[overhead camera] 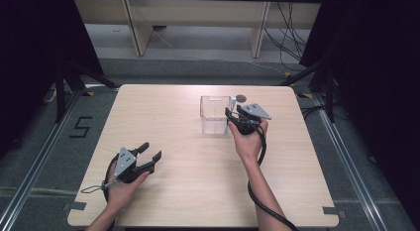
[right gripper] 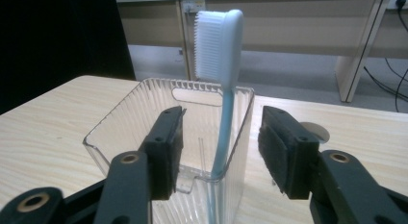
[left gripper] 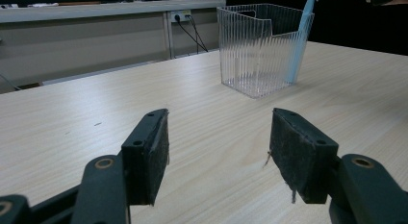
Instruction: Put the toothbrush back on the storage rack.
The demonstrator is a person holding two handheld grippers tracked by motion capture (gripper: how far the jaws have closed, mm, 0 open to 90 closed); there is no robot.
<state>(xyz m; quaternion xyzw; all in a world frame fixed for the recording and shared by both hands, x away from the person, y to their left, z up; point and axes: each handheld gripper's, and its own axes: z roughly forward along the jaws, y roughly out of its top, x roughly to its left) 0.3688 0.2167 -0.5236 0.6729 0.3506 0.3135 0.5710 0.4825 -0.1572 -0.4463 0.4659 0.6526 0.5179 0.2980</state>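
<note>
A clear ribbed plastic box (overhead camera: pixel 215 117) stands on the wooden table (overhead camera: pixel 188 186), right of centre toward the far edge. A light blue toothbrush (right gripper: pixel 219 46) stands in it, head up, leaning in the box's near right corner (left gripper: pixel 300 41). My right gripper (overhead camera: pixel 233 112) hovers at the box's right side. In the right gripper view its jaws (right gripper: pixel 221 152) stand open on either side of the handle, and the pads do not touch it. My left gripper (overhead camera: pixel 151 150) rests low at the table's near left, open with nothing between its jaws (left gripper: pixel 219 152), pointing toward the box (left gripper: pixel 260 46).
A small dark round disc (overhead camera: pixel 240 98) lies on the table just behind the box. Beyond the far edge stand wooden furniture legs (overhead camera: pixel 138 32) and loose cables (overhead camera: pixel 292 37). Black curtains hang on both sides.
</note>
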